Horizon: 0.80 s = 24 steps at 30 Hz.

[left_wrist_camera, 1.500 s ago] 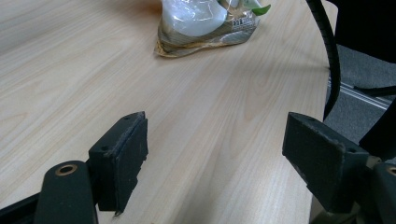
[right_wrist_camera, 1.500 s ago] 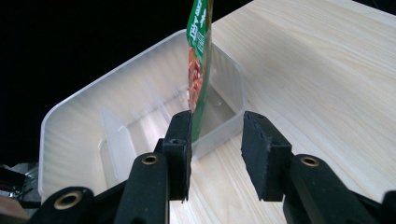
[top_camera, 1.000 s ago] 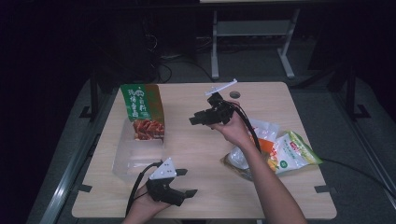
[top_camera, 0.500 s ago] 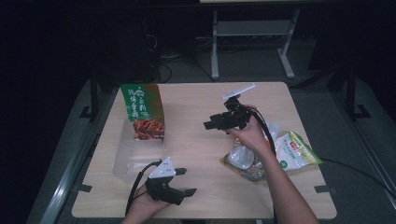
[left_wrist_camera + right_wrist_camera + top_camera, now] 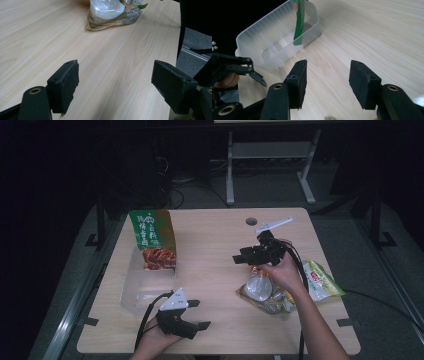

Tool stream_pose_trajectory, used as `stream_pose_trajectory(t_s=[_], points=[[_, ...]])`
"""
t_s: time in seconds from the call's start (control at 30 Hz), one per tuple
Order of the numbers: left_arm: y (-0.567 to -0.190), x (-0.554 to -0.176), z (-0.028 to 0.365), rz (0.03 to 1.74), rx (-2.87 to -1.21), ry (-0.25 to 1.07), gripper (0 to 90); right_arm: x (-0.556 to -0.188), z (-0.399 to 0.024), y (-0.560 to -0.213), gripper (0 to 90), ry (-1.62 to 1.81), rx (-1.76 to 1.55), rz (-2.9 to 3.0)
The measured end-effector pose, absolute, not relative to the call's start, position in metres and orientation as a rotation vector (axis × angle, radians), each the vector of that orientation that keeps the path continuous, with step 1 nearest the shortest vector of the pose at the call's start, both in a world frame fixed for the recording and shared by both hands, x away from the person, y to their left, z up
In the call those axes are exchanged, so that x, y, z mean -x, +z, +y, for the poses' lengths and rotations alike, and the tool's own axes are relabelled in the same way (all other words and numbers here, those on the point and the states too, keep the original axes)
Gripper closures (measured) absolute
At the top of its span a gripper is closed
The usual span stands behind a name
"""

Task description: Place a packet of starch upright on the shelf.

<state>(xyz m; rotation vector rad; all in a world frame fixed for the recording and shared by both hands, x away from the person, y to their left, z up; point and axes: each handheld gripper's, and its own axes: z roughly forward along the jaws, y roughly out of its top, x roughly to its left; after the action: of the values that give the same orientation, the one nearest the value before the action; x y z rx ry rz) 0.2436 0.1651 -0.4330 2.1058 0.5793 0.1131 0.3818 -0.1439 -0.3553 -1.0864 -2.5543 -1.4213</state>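
My right hand-held gripper (image 5: 240, 258) hangs right of centre in the high view, just above the heap of snack packets. Its jaws have just been opening, and in the right gripper view (image 5: 325, 83) they stand apart with only bare wood between the pads. My right hand (image 5: 280, 270) covers part of the heap from above, so I cannot tell how many packets lie under it.

The clear packet (image 5: 257, 287) with pale round contents lies nearest the jaws, just below them in the high view. In the left gripper view it sits at the top centre (image 5: 110, 11), flat on the surface, with open wood all the way between it and my left jaws. A green and yellow packet (image 5: 322, 282) pokes out to the right of my wrist, near the right edge of the surface (image 5: 210, 250).

My left hand-held gripper (image 5: 197, 315) rests low at the bottom centre of the high view, jaws wide and empty, pointing right along the surface.

At the left of the high view stands a translucent plastic bin (image 5: 142, 287), and a tall green packet (image 5: 152, 240) with a picture of red food stands upright in its far end. In the right gripper view the bin (image 5: 274, 42) shows in the upper left with dividers inside, the green packet (image 5: 299, 22) seen edge-on against its wall, and my left hand-held gripper at the frame's left edge.
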Motion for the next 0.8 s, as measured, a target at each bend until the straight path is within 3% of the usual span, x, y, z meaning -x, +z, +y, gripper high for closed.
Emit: stream_pose_trajectory(t_s=[0.8], points=[[-0.435, -0.244, 0.160, 0.564, -2.121, 0.107, 21.7, -0.352, -0.199, -0.367, 45.3, -1.388, 1.235, -2.529]])
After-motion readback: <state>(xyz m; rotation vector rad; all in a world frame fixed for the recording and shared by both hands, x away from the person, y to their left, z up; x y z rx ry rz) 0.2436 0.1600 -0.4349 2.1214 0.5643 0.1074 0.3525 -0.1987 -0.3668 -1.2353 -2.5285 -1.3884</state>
